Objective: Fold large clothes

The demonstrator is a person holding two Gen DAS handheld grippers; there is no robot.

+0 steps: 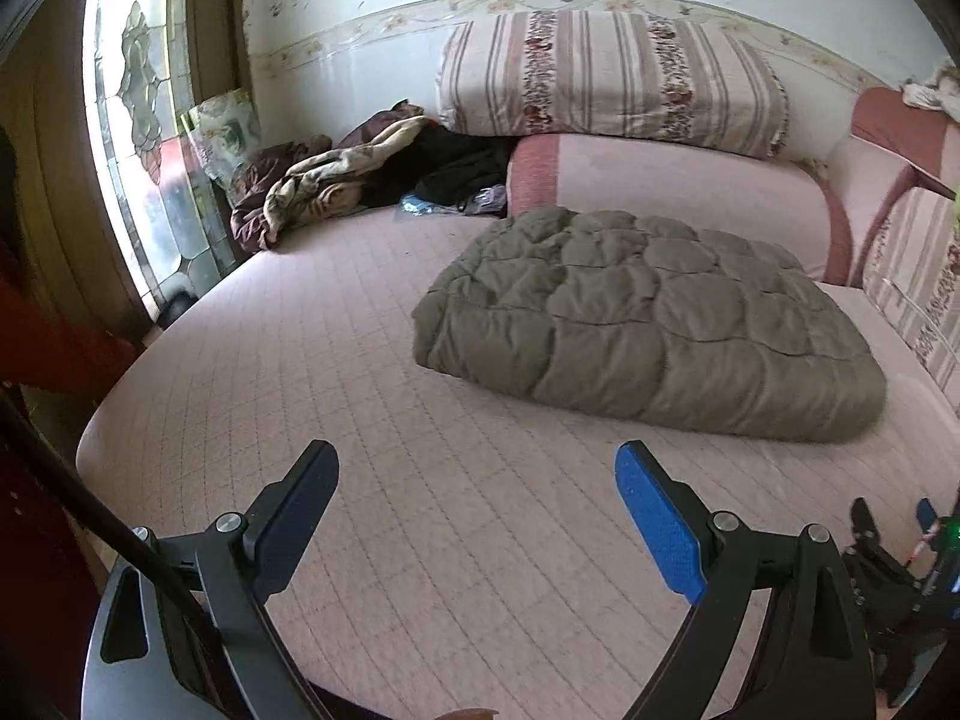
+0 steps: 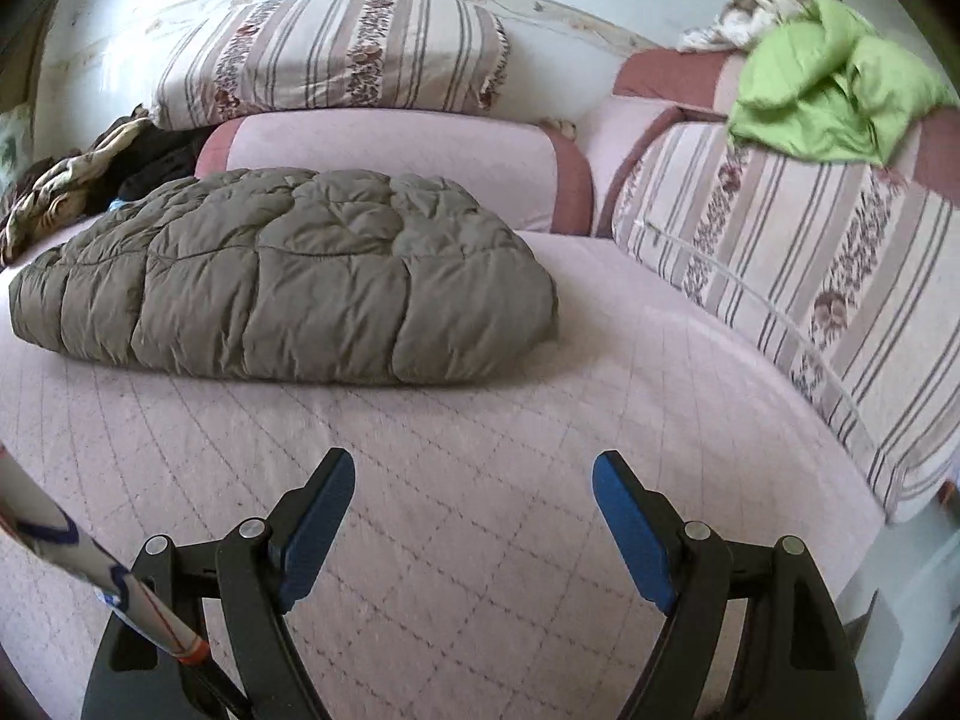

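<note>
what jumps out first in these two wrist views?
The folded olive quilted coat lying mid-bed on the pink quilted cover, ahead of both open, empty grippers. Next, the bright green garment heaped on the sofa back at right, and crumpled dark clothes by the window.

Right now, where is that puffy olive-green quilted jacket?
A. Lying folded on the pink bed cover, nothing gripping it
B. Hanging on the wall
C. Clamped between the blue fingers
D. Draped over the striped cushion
A: the jacket lies in a folded bundle on the pink bed cover, and both the left gripper and the right gripper stand open over bare cover, short of it.
</note>
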